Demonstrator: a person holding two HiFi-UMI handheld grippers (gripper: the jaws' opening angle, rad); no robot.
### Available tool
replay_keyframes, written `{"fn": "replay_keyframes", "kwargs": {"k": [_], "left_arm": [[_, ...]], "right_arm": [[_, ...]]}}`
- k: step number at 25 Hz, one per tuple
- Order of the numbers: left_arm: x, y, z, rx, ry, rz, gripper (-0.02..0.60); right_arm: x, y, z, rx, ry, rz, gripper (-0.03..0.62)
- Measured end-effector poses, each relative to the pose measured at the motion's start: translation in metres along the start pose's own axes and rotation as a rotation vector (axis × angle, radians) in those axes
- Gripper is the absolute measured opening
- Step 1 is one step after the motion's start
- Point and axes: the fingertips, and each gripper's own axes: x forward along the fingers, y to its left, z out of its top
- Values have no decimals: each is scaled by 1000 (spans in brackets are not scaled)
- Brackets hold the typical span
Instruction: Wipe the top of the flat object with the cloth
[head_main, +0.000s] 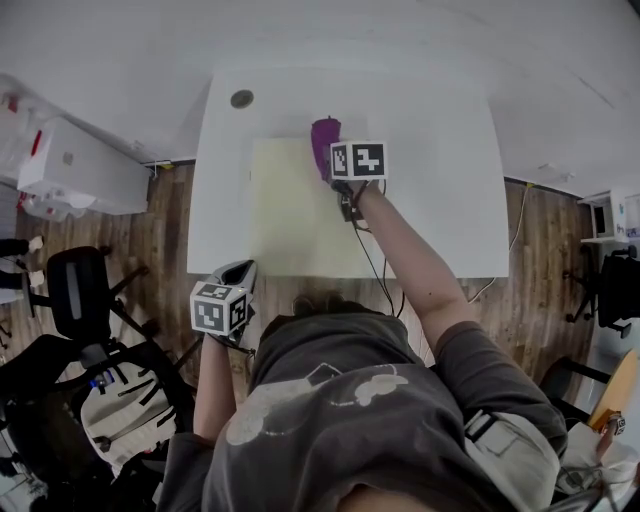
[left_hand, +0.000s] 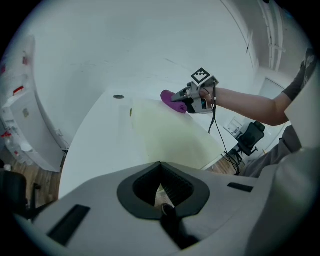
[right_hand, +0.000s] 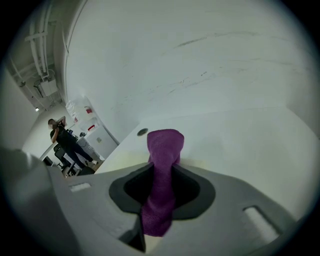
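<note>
**A:** Right gripper (right_hand: 161, 176) is pinched tight on the purple cloth (right_hand: 164, 145), which sits at the far edge of the pale flat mat (head_main: 295, 215) on the white table (head_main: 440, 150). Tips?

**B:** I'd press it flat and drag toward the near edge in overlapping strips. Left gripper (left_hand: 161, 186) is closed, empty, off the near-left corner. Only the head view shows the whole mat; the right gripper view is mostly cloth.

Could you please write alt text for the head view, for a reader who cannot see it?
The right gripper holds a purple cloth at the far edge of a pale flat sheet on a white table. The left gripper hangs by the table's near edge.
</note>
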Motion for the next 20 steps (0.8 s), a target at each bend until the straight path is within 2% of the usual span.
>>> {"fn": "replay_keyframes", "kwargs": {"k": [9,12,15,20], "left_arm": [[2,0,1,-41,-8,76,-2],[2,2,2,-57,-38,94,-2],[-1,4,-2,-68,-48,84,-2],[-1,5,-2,-28,-14,38,-2]], "right_arm": [[-20,-41,-7,51,-22,11,92],[-25,-52,-8,67,-27,4,92],[-27,-56,-14,91,-27,-12,92],[-31,-58,-15,117,-35,-55,92]]}}
